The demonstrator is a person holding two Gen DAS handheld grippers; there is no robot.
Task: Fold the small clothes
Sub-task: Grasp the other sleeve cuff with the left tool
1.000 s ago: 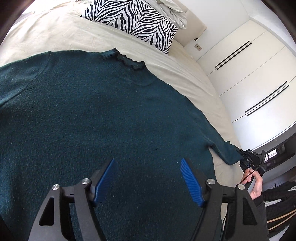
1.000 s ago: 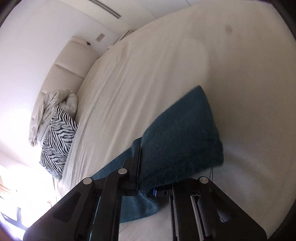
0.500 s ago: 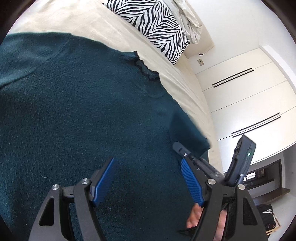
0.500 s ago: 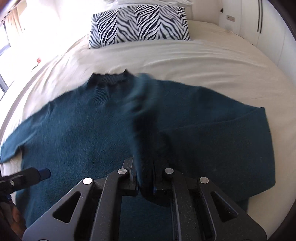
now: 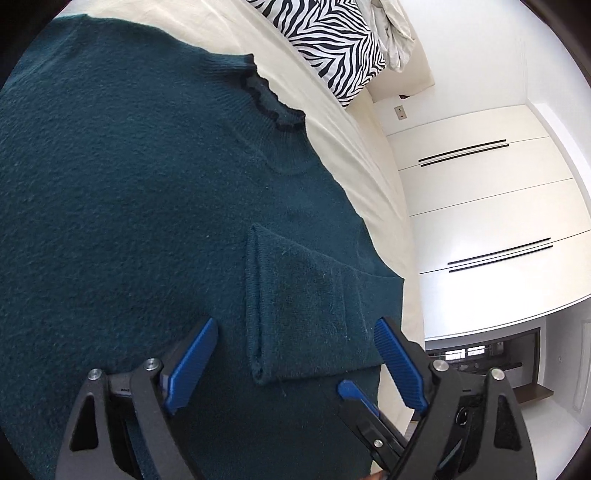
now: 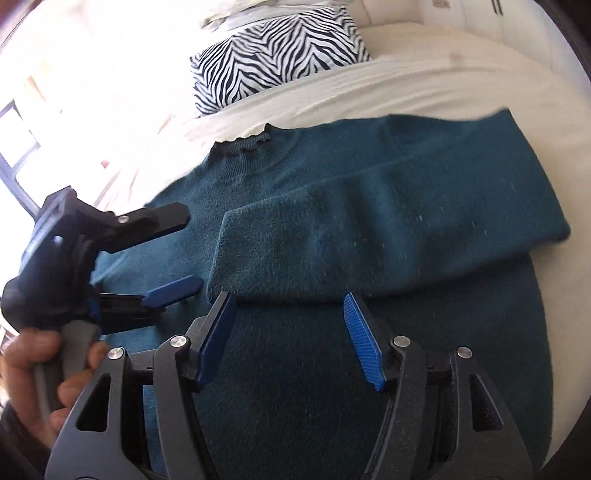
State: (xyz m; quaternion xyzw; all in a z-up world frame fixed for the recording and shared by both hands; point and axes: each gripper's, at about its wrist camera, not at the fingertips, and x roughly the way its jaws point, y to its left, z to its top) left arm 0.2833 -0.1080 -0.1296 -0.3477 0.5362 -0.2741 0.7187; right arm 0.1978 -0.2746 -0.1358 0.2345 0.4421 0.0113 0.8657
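A dark teal sweater lies flat on the cream bed, its frilled collar toward the pillow. Its right sleeve is folded across the body; in the right wrist view the sleeve lies crosswise with its cuff end just ahead of my right gripper. My right gripper is open and empty above the sweater. My left gripper is open and empty, hovering over the folded sleeve's cuff. The left gripper also shows in the right wrist view, held by a hand.
A zebra-striped pillow lies at the head of the bed, also seen in the right wrist view. White wardrobe doors stand beyond the bed's right edge. A crumpled light cloth lies behind the pillow.
My right gripper carried the sleeve from the bed's side across the sweater's body, then opened and let it go. The left gripper stayed open over the sweater.
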